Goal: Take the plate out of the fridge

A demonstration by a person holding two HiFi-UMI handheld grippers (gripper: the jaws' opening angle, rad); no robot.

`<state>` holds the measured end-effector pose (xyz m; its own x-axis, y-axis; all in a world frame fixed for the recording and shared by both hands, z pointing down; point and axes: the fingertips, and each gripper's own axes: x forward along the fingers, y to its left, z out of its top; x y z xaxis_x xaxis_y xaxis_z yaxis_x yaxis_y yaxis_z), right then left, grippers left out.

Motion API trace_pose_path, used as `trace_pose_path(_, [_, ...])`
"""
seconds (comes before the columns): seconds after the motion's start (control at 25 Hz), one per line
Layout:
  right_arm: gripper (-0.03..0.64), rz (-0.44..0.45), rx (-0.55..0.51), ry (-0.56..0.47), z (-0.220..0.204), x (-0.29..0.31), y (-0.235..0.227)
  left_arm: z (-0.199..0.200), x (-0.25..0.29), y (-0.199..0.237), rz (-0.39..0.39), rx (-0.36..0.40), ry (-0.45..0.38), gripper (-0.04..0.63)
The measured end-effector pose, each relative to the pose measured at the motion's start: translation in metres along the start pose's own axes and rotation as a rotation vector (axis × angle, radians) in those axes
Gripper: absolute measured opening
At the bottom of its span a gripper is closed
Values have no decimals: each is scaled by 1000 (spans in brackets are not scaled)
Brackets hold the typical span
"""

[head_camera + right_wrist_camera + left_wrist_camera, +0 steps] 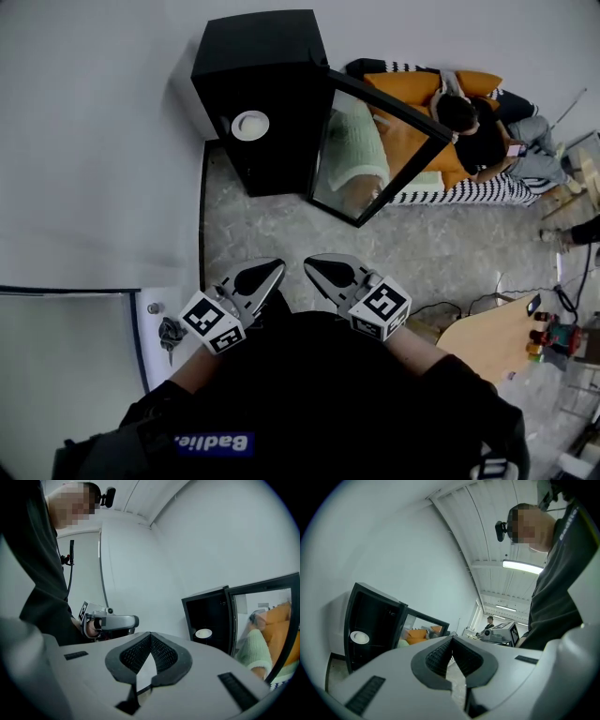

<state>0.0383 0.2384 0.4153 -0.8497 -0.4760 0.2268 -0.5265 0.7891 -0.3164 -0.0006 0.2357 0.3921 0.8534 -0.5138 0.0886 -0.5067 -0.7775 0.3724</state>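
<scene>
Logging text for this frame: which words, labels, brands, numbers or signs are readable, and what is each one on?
None can be quoted.
Blue patch on the person's black top: white print, possibly a name tag, so not read off.
Marker cubes on left gripper and right gripper: black-and-white patterns, no letters.
Fridge, plate: no print visible.

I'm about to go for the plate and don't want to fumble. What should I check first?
1. Fridge door open: ok.
2. Plate visible inside the fridge: ok.
3. Left gripper empty: ok, shut on nothing.
4. Right gripper empty: ok, shut on nothing.
5. Jaws open for grasping: not ok.
6. Plate within reach: not ok, both grippers are far short of it.
</scene>
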Motion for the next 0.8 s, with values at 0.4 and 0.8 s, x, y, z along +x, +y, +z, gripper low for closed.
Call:
trace_pose_path(0.4, [9, -127, 82, 9, 39, 103, -76, 67, 8, 144, -56, -7, -2, 8])
trace_pose_path(0.8, [9, -171, 102, 18, 66, 168, -109, 90, 16, 216, -123, -30, 16, 8])
